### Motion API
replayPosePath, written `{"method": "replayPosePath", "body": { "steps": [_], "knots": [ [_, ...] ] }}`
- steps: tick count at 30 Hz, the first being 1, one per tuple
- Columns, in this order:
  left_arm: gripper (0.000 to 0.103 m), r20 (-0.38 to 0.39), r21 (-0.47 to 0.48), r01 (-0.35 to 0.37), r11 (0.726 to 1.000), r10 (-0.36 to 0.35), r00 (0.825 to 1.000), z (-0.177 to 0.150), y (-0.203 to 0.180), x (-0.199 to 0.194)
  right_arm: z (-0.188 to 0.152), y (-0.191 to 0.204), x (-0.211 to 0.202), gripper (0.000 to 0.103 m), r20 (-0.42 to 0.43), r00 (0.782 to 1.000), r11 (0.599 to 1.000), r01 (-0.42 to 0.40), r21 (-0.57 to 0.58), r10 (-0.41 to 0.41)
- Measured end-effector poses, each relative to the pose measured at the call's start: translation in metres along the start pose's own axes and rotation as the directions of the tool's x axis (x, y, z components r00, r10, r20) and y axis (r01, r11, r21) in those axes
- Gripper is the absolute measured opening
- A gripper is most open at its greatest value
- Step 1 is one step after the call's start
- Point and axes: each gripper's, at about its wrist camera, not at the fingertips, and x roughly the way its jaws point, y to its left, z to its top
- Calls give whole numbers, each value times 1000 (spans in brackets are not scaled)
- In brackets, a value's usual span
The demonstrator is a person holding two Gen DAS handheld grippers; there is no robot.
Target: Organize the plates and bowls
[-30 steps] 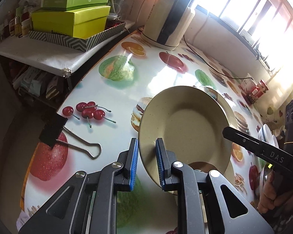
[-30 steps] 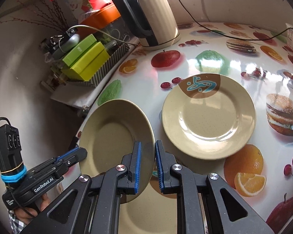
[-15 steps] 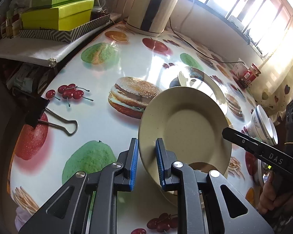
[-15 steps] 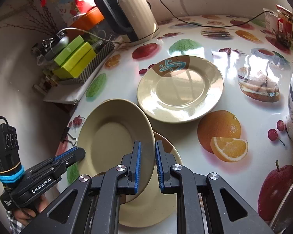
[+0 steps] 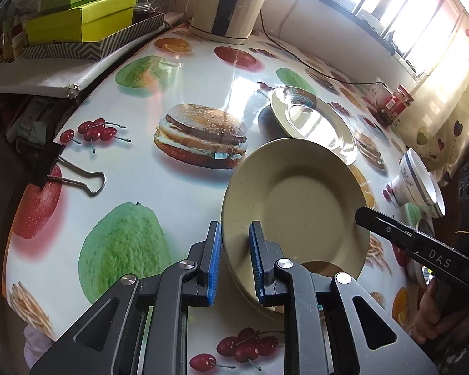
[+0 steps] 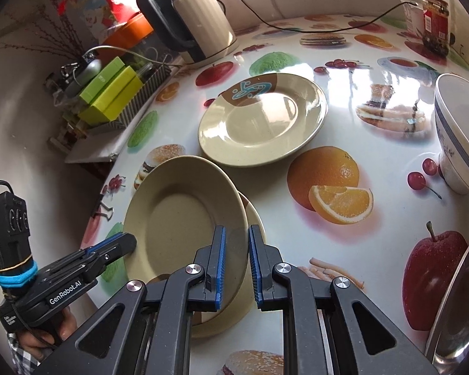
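Both tongs are working one plain plate (image 5: 297,206) here, the left tongs (image 5: 234,259) pinching its near rim between the blue pads and the right tongs (image 6: 236,265) pinching the opposite rim, so the plate is hanging tilted between them, just above a second plate (image 6: 253,218) lying on the bench (image 5: 147,181) underneath. Ahead of both tongs a patterned plate (image 6: 262,118) is sitting flat, apart from the pair, and off to the right of the right tongs a bowl (image 6: 456,137) is standing near the edge. This looks like the stacking step: the held plate is going down onto the one below. To do it well, both sides should be coming down level together, rims lined up over the lower plate, and neither tongs should be letting go until the plate is seated, since a one-sided release could let it slide off that glossy cloth. The binder clip (image 5: 68,172), left of the left tongs, is well out of the way.
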Motion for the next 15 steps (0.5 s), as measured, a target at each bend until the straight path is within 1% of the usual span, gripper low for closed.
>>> {"method": "replayPosePath", "body": {
  "steps": [9,15],
  "knots": [
    [19,-20,3,-4,1000,4,1000,-2,-2,4,-7,-6,0,15,-10,1000,1000,-3,19,3],
    [19,-19,3,-7,1000,7,1000,-2,-4,5,-10,-8,0,16,-9,1000,1000,-4,19,4]
  ]
}}
